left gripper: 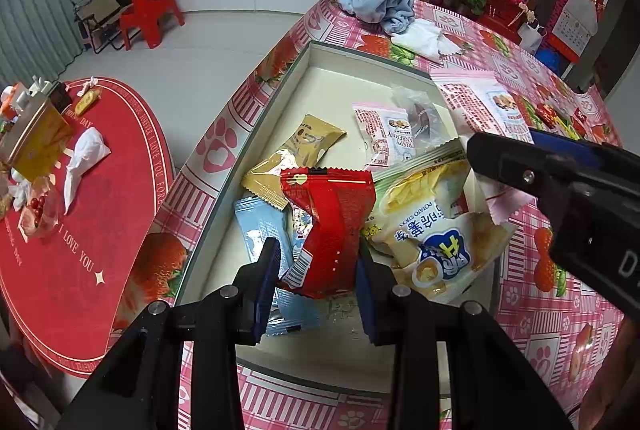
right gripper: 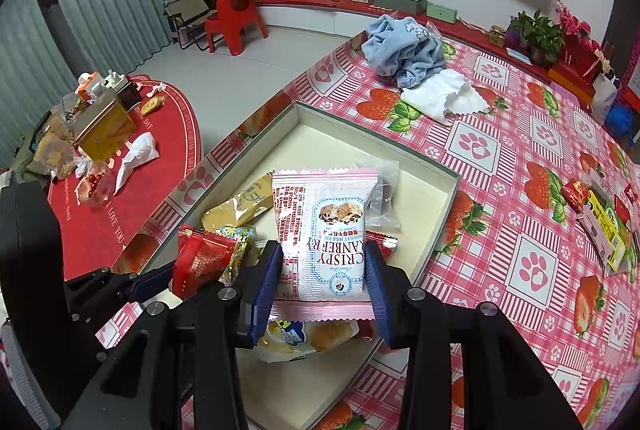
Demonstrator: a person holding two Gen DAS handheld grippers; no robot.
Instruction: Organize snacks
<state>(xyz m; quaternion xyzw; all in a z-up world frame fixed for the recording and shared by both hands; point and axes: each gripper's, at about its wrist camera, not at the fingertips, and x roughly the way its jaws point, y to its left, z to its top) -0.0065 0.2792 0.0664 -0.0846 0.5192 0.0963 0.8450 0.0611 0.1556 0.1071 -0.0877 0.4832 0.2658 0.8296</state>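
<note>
Over the cream tray [left gripper: 320, 77] my left gripper [left gripper: 318, 270] is shut on a red snack packet [left gripper: 332, 222], which stands upright between its blue pads. My right gripper [right gripper: 323, 262] is shut on a pink-and-white Crispy Cranberry packet [right gripper: 324, 242], held above the same tray [right gripper: 420, 189]. Each gripper also shows in the other view: the right gripper [left gripper: 480, 153] with its pink packet [left gripper: 476, 101] at the right, the left gripper [right gripper: 172, 282] with the red packet [right gripper: 200, 262] at the lower left. Loose in the tray lie gold packets [left gripper: 316, 137], a blue packet [left gripper: 260, 230], a potato sticks bag [left gripper: 436, 230] and a second cranberry packet [left gripper: 384, 133].
The tray sits near the left edge of a table with a pink strawberry cloth [right gripper: 532, 270]. A blue cloth [right gripper: 404, 49] and a white cloth [right gripper: 440, 97] lie at the far end. More snack boxes [right gripper: 600, 222] are at the right. A red round table [left gripper: 60, 230] with clutter stands lower left.
</note>
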